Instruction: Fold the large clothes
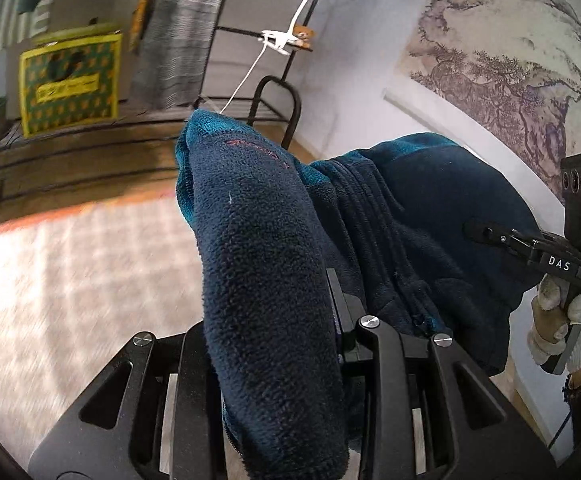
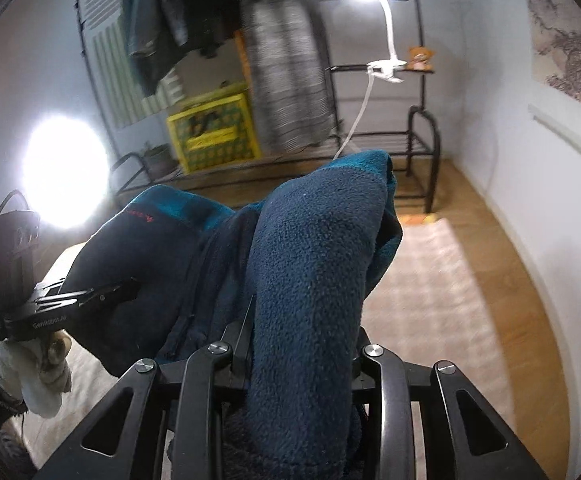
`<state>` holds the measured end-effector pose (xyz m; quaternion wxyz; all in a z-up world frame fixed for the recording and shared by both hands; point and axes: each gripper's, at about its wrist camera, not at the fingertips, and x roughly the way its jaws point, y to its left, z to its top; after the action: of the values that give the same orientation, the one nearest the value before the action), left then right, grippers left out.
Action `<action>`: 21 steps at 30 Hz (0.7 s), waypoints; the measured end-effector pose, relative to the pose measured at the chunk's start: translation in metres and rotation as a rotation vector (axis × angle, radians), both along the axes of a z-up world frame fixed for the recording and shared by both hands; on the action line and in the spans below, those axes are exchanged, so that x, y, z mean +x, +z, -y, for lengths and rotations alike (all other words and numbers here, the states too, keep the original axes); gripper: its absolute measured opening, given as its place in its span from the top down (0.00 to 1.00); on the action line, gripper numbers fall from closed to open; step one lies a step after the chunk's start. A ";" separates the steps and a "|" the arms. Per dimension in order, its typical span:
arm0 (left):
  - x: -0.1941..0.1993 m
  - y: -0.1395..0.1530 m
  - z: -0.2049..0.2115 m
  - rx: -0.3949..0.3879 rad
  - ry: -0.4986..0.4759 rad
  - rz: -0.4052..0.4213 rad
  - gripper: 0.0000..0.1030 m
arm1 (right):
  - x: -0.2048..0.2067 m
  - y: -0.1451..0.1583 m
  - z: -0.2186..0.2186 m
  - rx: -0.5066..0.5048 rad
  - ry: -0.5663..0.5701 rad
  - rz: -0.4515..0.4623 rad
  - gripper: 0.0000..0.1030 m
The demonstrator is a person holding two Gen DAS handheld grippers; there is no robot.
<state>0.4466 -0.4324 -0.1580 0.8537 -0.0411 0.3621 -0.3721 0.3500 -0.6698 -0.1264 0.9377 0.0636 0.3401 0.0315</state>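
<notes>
Nearest the lens, the left gripper [image 1: 290, 344] pinches a thick fold of the dark blue fleece garment [image 1: 258, 248], its jaws narrowly spread by the cloth. The right gripper [image 2: 302, 356] clamps another fold of the fleece the same way. The garment hangs slung between the two, its long axis running from one gripper across to the other, lifted clear above the pale checked rug [image 1: 70, 280]. Neither hand seems nearer. Beyond the fleece stands a black metal rack [image 2: 422, 148] holding a yellow box [image 2: 214, 136].
</notes>
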 end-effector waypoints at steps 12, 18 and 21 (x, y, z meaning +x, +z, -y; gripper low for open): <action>0.083 -0.032 0.078 0.008 0.026 -0.013 0.73 | 0.084 -0.025 0.069 -0.002 -0.060 0.041 0.72; 0.121 -0.086 0.074 0.070 0.092 -0.119 0.73 | 0.121 -0.072 0.099 -0.040 -0.091 -0.011 0.71; 0.135 -0.110 0.060 0.017 0.097 -0.196 0.72 | 0.137 -0.105 0.122 -0.041 -0.171 -0.109 0.71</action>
<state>0.5811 -0.4923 -0.2678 0.8316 -0.0874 0.4445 -0.3213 0.4874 -0.7918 -0.2310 0.9182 0.0750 0.3845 -0.0590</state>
